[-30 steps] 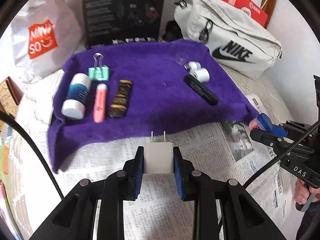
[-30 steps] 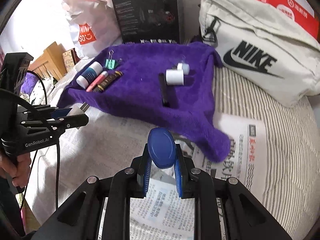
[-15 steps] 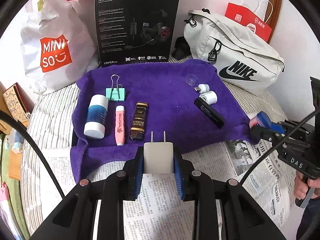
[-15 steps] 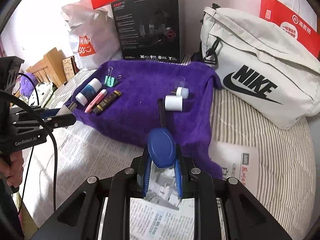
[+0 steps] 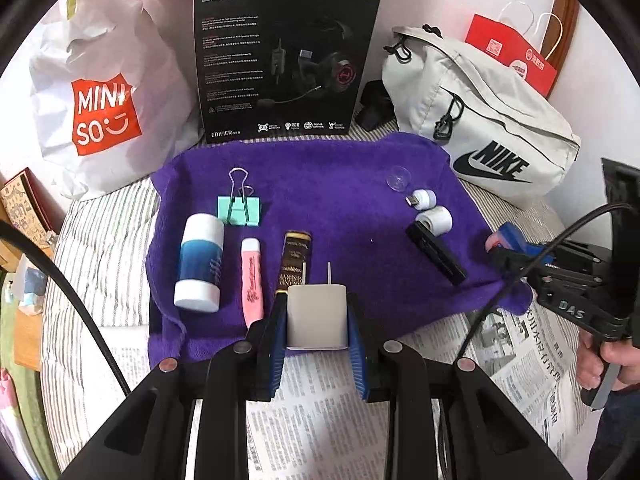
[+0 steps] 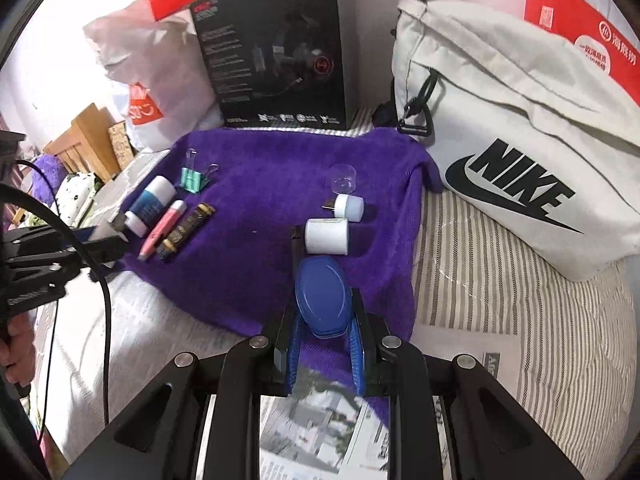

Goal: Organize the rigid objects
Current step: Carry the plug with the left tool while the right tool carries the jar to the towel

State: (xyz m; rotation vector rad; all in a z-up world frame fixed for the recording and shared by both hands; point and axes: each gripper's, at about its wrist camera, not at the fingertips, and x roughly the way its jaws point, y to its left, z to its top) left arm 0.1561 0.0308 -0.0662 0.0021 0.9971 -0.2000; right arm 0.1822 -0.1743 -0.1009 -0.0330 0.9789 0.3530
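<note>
NIKE on bag [image 5: 480, 120]; HECATE on box [image 5: 280, 60]

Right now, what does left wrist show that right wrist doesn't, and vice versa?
Only the left wrist view: the white plug adapter seen whole, prongs pointing forward, clamped in the left gripper, and the full MINISO bag.

Only the right wrist view: the whole blue oval case clamped in the right gripper, plus wooden furniture at far left.

Both: the purple towel with the mint binder clip, blue-and-white bottle, pink tube, the two white cylinders, the Hecate headset box and the Nike bag.
</note>
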